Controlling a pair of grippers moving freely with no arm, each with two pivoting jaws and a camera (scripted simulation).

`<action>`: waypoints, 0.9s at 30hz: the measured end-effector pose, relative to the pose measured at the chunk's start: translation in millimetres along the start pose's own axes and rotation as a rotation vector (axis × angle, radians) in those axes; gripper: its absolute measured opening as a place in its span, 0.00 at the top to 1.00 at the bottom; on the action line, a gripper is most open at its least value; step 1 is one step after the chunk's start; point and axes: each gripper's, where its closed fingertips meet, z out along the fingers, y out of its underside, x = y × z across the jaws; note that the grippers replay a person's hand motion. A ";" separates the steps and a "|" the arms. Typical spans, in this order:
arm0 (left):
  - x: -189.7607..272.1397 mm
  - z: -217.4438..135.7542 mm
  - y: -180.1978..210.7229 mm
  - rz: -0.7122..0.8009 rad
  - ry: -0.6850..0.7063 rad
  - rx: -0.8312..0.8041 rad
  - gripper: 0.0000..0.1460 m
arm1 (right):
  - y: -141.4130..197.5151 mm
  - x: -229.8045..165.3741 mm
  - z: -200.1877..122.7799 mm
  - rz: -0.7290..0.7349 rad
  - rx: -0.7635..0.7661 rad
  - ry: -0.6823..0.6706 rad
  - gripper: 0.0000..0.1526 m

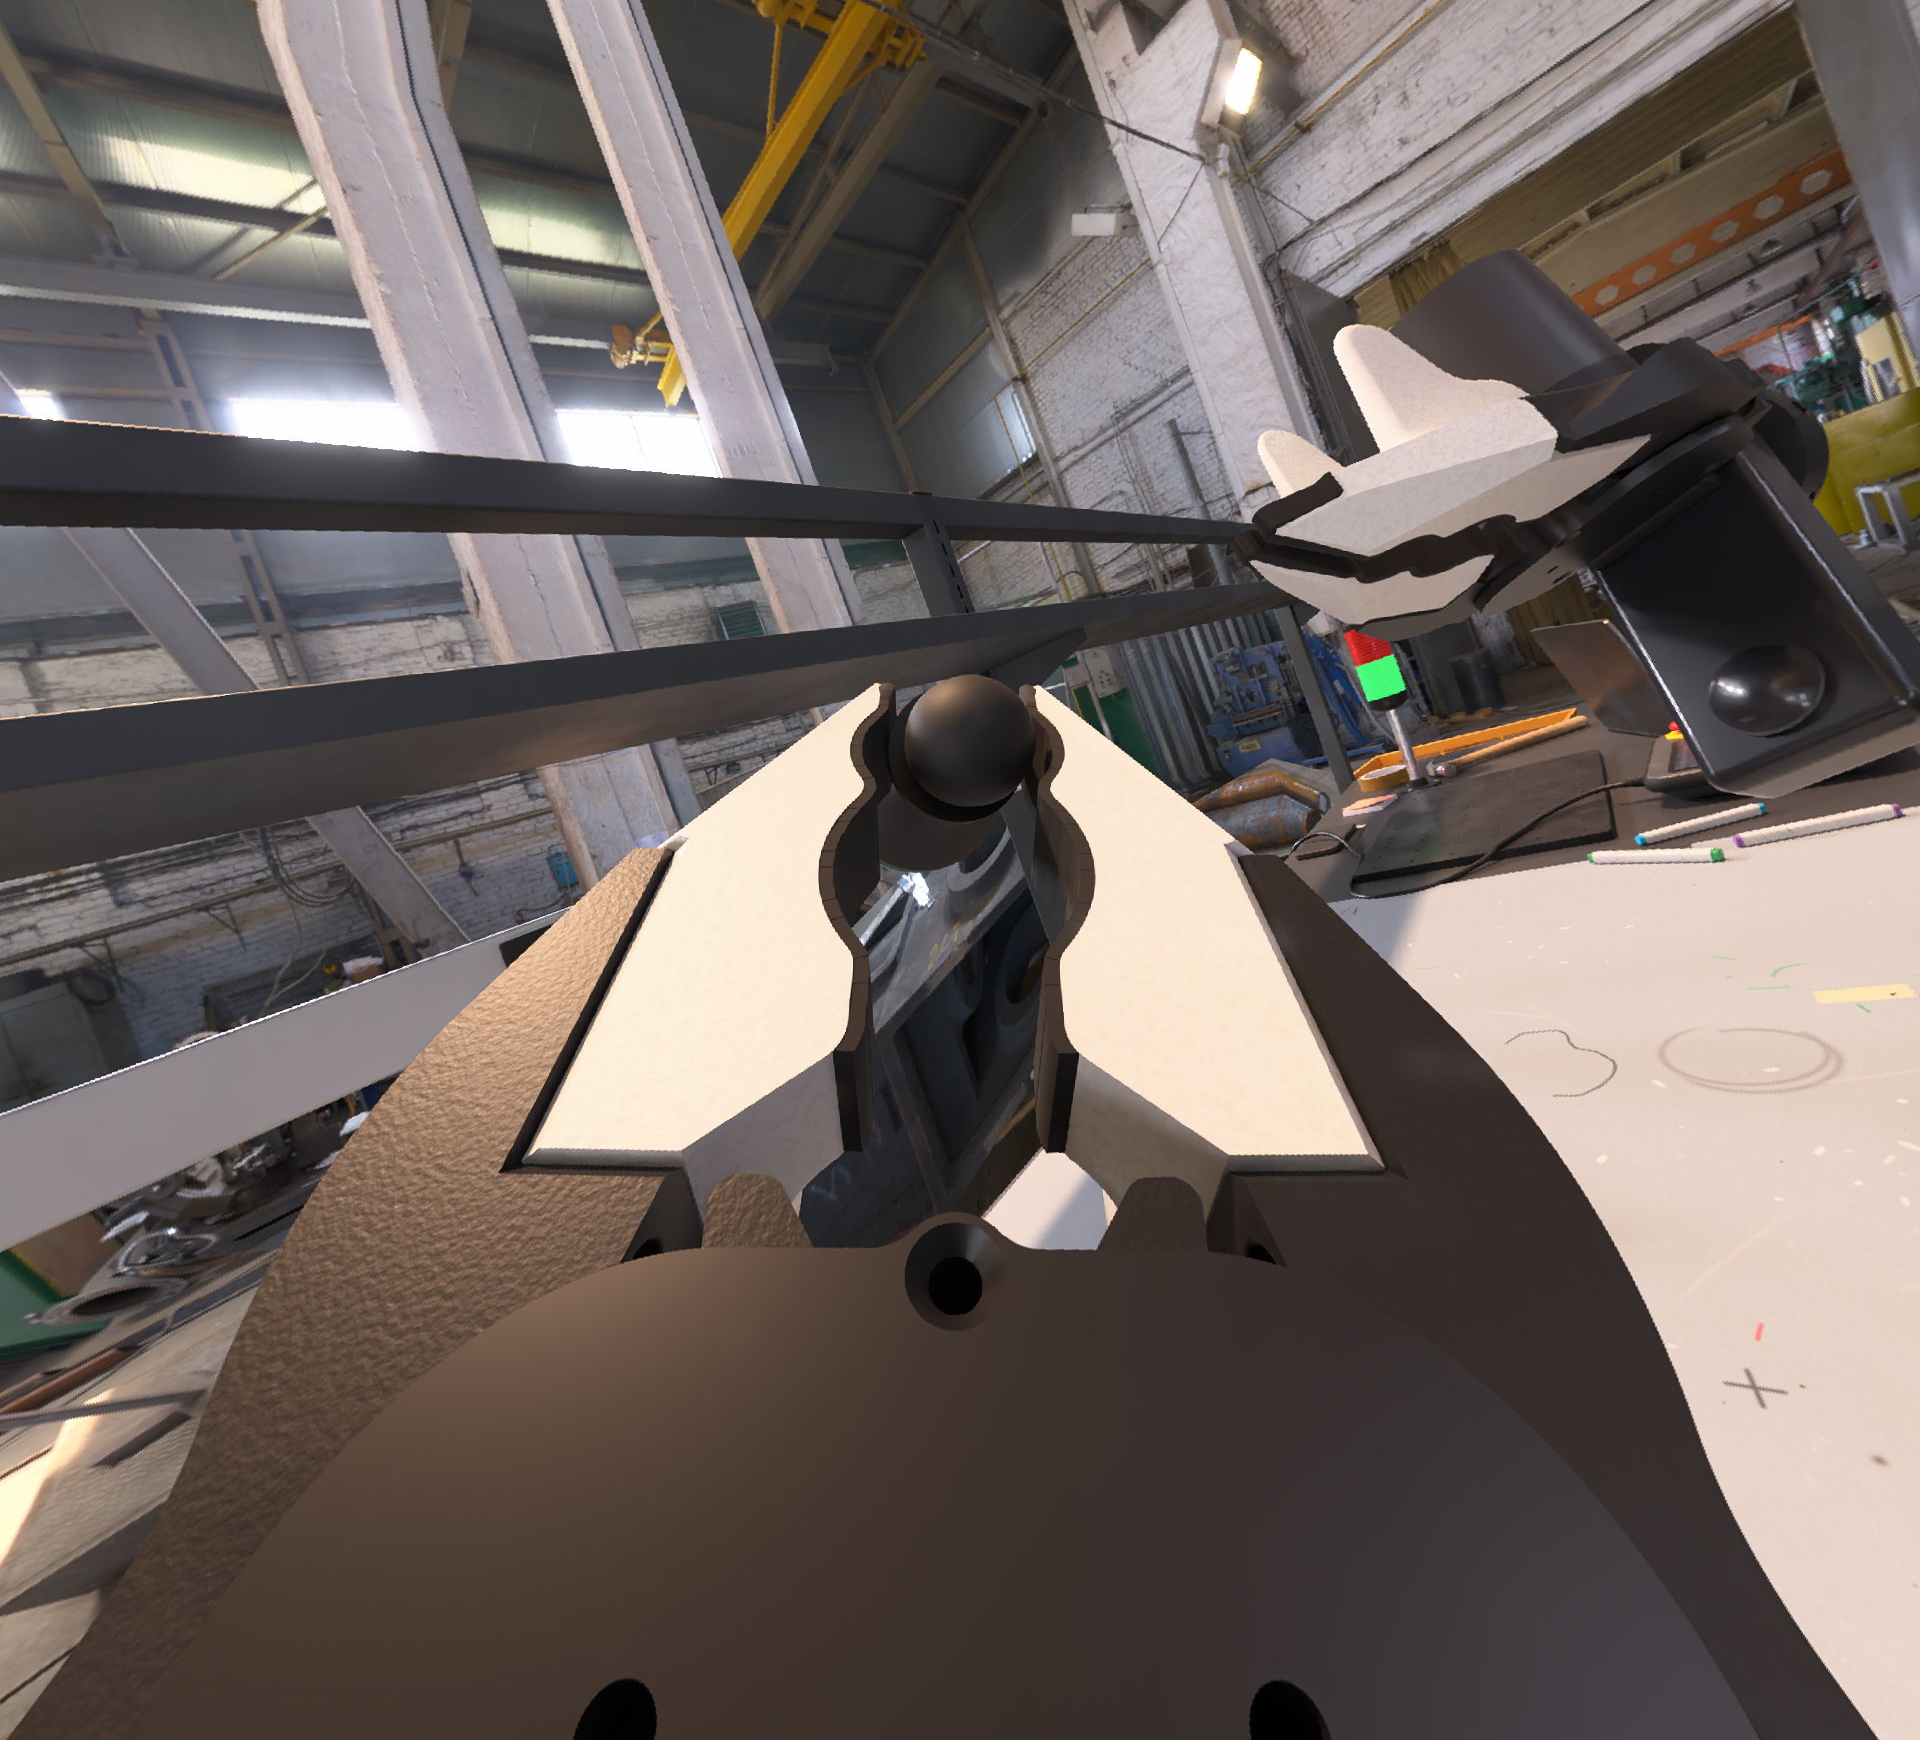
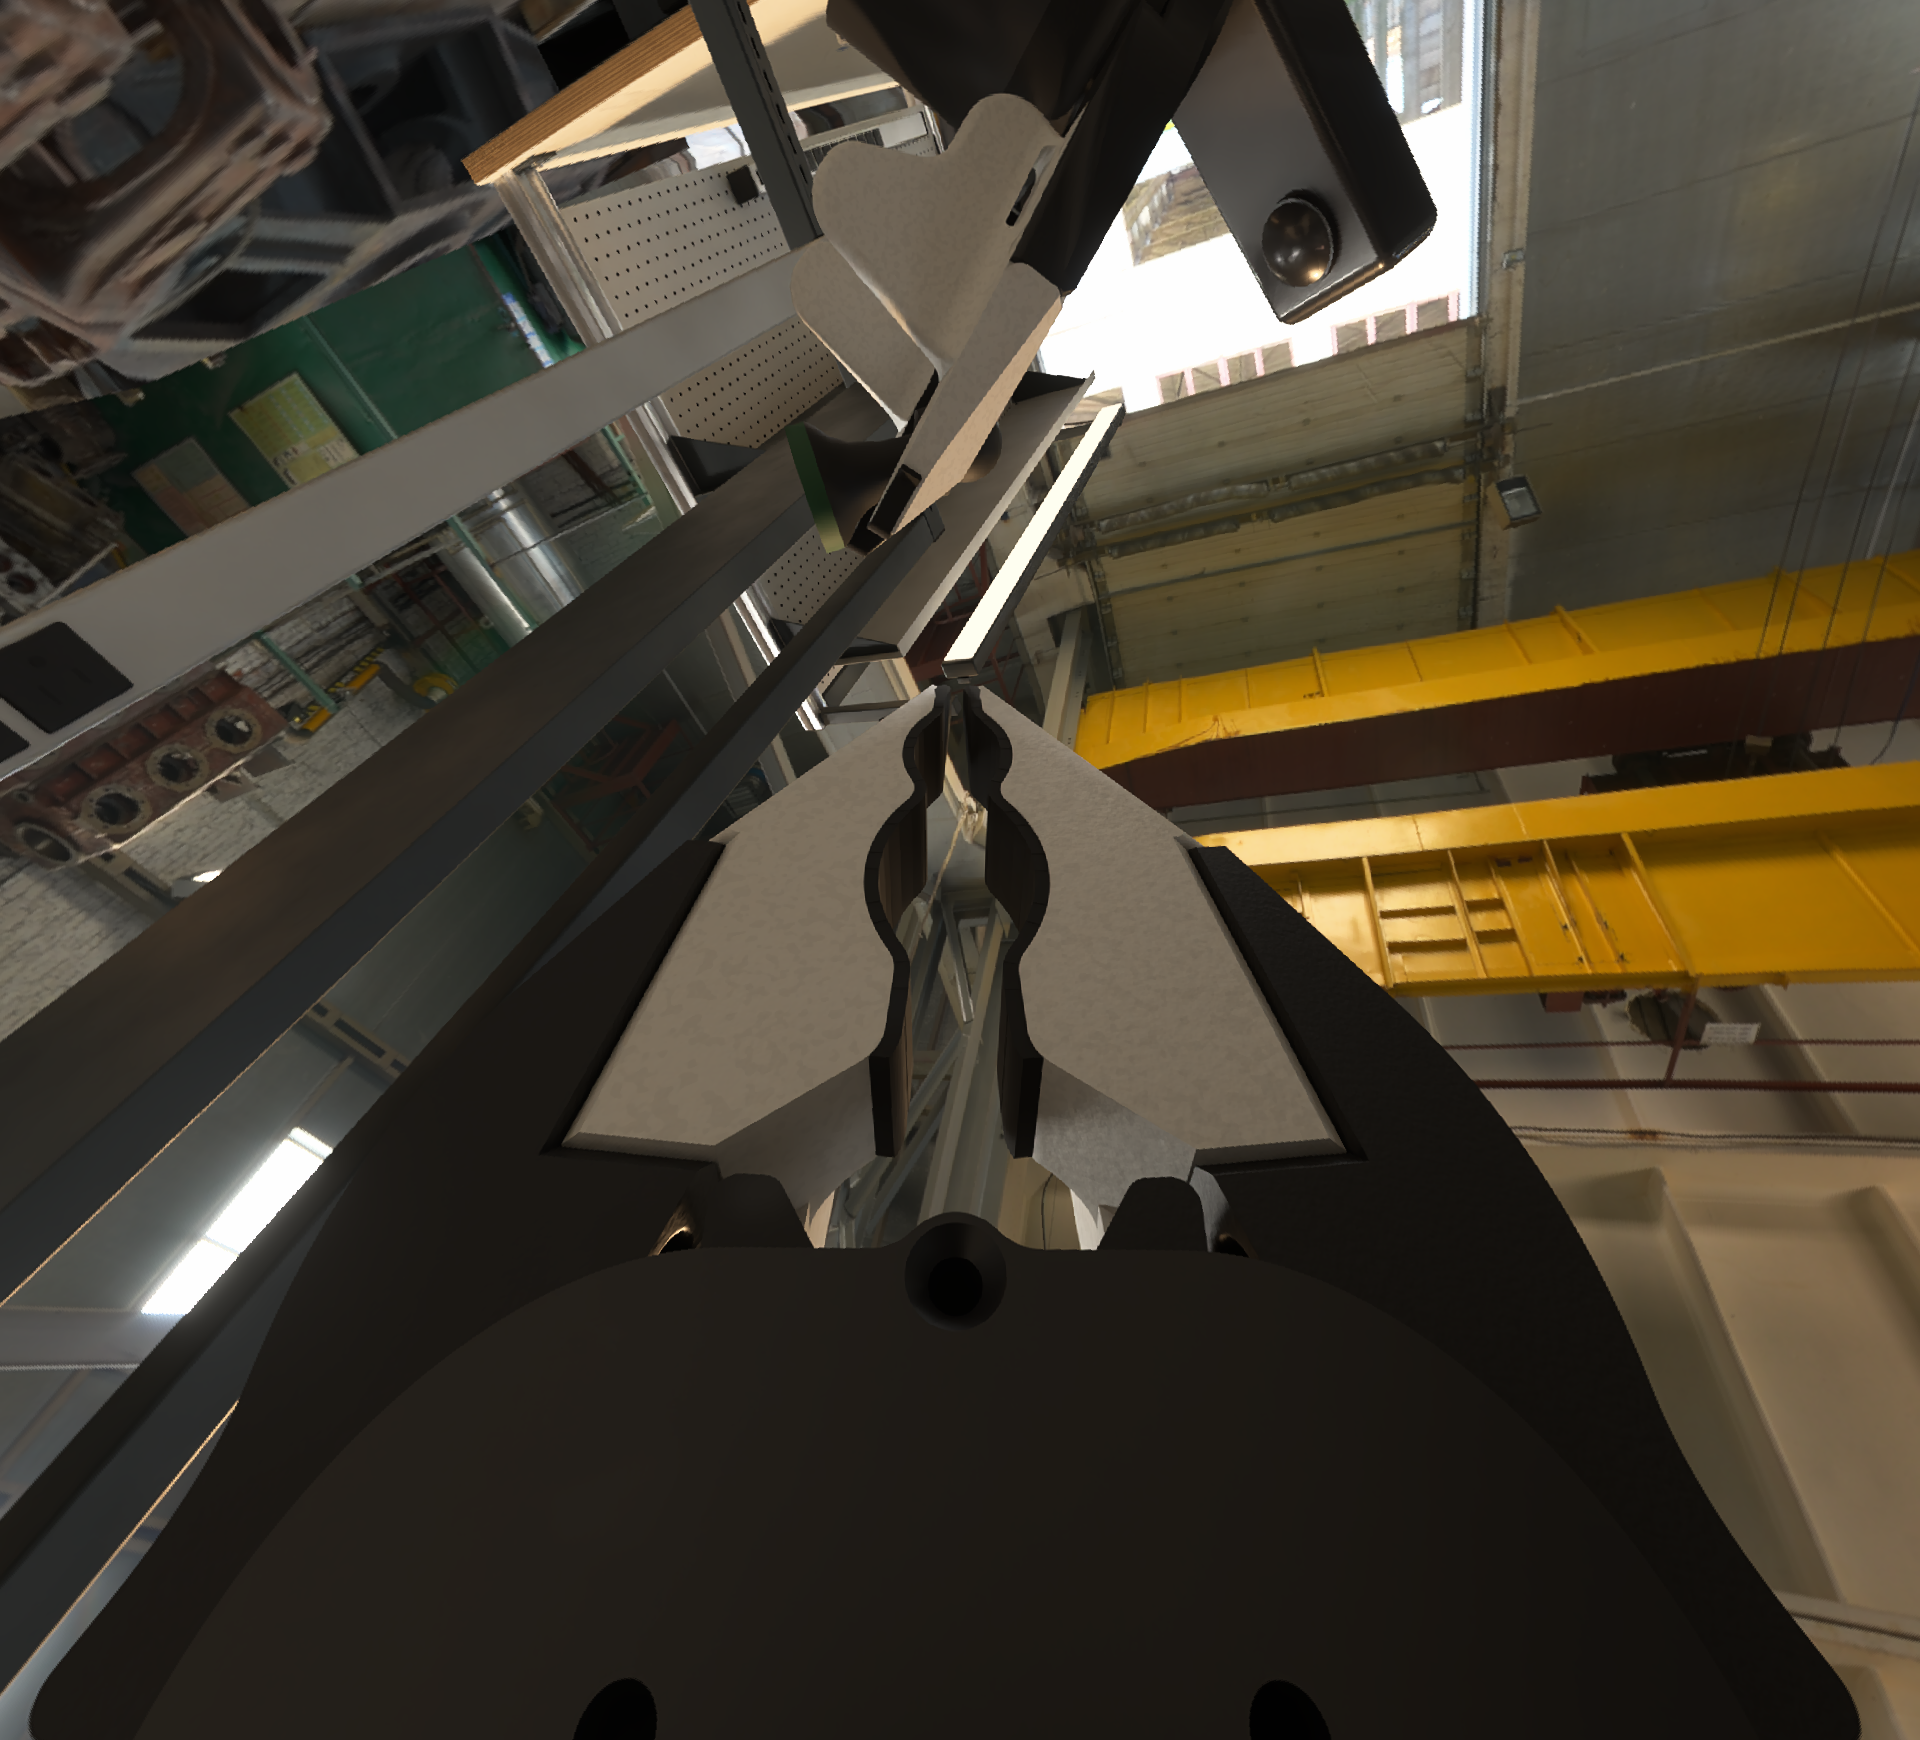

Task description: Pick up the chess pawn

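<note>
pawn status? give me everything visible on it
The chess pawn is matte black with a smooth, faintly glossy round head and a wider collar or body just below it; the base is hidden. It sits clamped between the left gripper jaws near their tips, head pointing away from the camera, lifted clear of the white table. Only the jaws' dark inner edges touch it. The right wrist view does not clearly show it.

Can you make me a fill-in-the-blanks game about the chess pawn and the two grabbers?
1. The left gripper is shut on a chess pawn whose colour is ____.
2. The right gripper holds ____ between its fingers.
3. On the table, the markers lie to the ____ of the pawn.

Missing words: black; nothing; right
</note>
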 end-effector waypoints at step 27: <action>2.2 0.5 -1.9 -0.020 0.013 0.008 0.84 | -6.3 -7.2 3.7 -0.032 0.030 -0.059 0.99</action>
